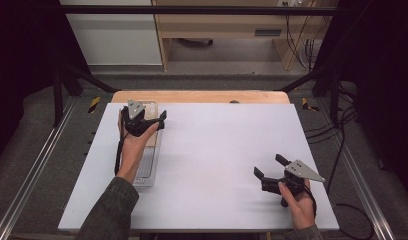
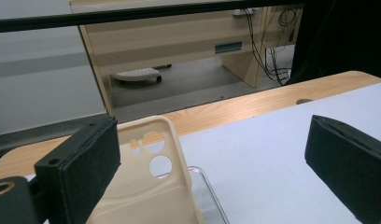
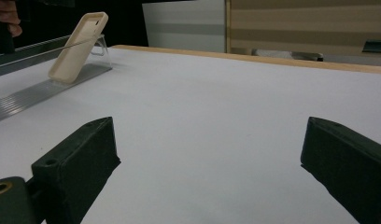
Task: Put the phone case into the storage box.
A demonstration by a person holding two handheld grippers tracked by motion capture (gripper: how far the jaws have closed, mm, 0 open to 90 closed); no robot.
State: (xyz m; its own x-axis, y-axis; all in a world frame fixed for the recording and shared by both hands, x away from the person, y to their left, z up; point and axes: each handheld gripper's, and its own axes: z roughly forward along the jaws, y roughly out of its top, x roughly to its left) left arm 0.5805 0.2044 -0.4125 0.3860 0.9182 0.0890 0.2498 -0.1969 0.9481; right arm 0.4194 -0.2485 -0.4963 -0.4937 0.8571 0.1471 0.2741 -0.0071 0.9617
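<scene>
Jaws of the left gripper (image 1: pixel 151 120) stand wide apart with nothing pressed between them; in the left gripper view one black pad sits just beside the cream phone case (image 2: pixel 146 186) and the other hangs over bare white surface. Jaws of the right gripper (image 1: pixel 270 168) are spread just as wide over the table (image 1: pixel 217 165), holding nothing.

Counted: one cream phone case with round camera holes, one clear ridged stand (image 1: pixel 147 167) under it, two grippers, two hands. The case leans tilted on the stand at the table's left edge, its top end raised, as the right gripper view shows (image 3: pixel 79 46). A strip of bare wood (image 1: pixel 202 96) runs along the far edge.

The left hand (image 1: pixel 134 145) reaches forward from a dark green sleeve, its gripper above the case's far end and pointing toward the table's middle. The right hand (image 1: pixel 298 202) rests low near the front right corner, well apart from the case, its gripper aimed left and forward.
</scene>
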